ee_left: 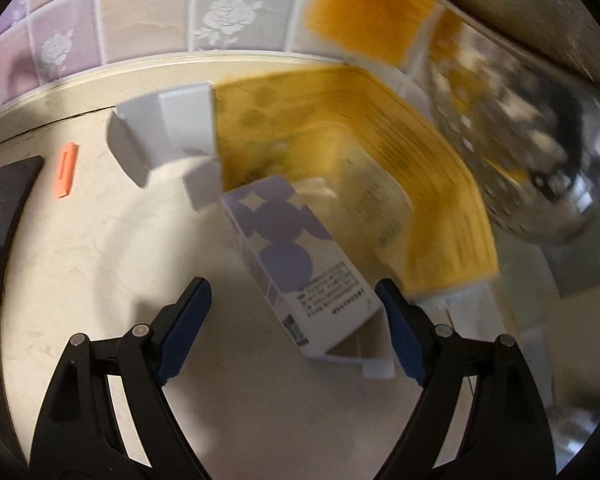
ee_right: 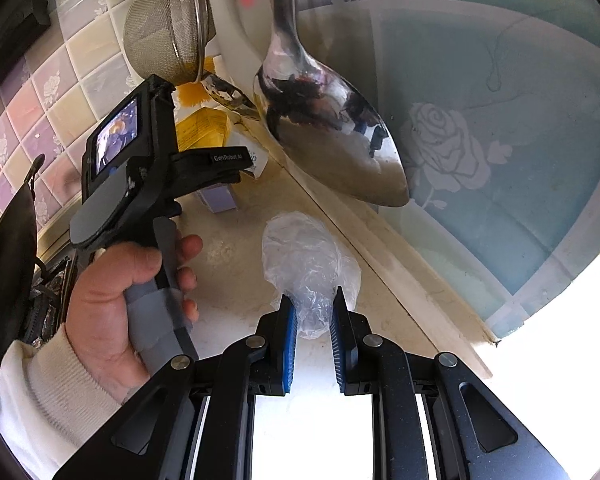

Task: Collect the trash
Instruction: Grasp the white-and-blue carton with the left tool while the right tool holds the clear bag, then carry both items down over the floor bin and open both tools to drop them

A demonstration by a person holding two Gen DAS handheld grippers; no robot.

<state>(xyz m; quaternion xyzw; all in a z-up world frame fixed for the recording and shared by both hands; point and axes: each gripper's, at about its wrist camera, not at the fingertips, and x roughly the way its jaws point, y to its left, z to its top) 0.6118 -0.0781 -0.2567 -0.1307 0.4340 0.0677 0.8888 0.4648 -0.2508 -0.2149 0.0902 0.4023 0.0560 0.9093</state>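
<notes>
Blue-padded left gripper [ee_left: 294, 308] spread wide, holding nothing; one purple-and-white carton [ee_left: 296, 256] lies tilted between its fingers, lower corner close to the right pad, contact unclear. Behind the carton, one yellow box [ee_left: 380, 152], flaps open, against the tiled wall [ee_left: 140, 28]. One orange scrap [ee_left: 66, 170] lies well apart on the counter [ee_left: 80, 264], open room around it. Right gripper [ee_right: 314, 312] nearly closed, pinching one crumpled clear plastic bag [ee_right: 304, 256] near the counter's wall edge. One ladle [ee_right: 332, 140] and one mesh strainer [ee_right: 164, 28] hang overhead, crowding the corner.

A pale stone counter [ee_left: 80, 264] carries two boxes [ee_left: 300, 264], an orange scrap [ee_left: 66, 176] and crumpled plastic [ee_right: 304, 256].
</notes>
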